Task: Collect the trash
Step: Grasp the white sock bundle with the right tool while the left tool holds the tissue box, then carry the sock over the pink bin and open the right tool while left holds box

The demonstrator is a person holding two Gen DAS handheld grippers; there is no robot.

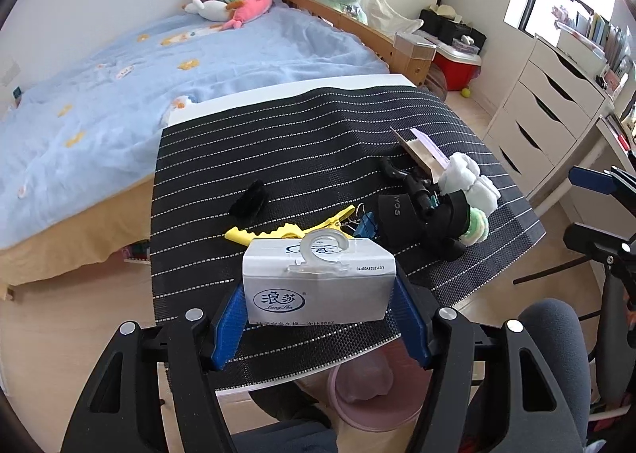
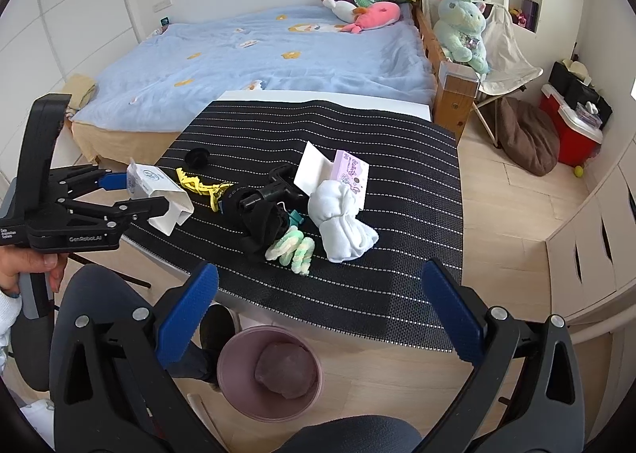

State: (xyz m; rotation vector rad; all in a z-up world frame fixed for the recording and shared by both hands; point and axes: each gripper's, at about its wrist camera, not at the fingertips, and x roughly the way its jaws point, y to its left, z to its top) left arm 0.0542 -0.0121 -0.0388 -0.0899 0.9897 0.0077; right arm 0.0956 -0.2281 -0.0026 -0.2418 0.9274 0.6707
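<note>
My left gripper (image 1: pixel 318 294) is shut on a white sock-packaging box (image 1: pixel 318 282) with a clear plastic hook, held above the near edge of the striped table mat (image 1: pixel 278 142). The box (image 2: pixel 159 190) and left gripper (image 2: pixel 131 194) also show in the right wrist view. My right gripper (image 2: pixel 318 310) is open and empty, over the table's front edge above a pink trash bin (image 2: pixel 270 369) on the floor. The bin (image 1: pixel 357 397) also shows below the table in the left wrist view. A purple card package (image 2: pixel 349 174) with white paper lies on the mat.
On the mat lie a yellow clip (image 1: pixel 294 228), black scrunchie (image 1: pixel 248 200), blue binder clip (image 1: pixel 363 226), black socks (image 2: pixel 262 226), white socks (image 2: pixel 342 222) and green-white scrunchies (image 2: pixel 294 250). A bed (image 2: pixel 270 55) stands behind the table. White drawers (image 1: pixel 548 111) stand at the right.
</note>
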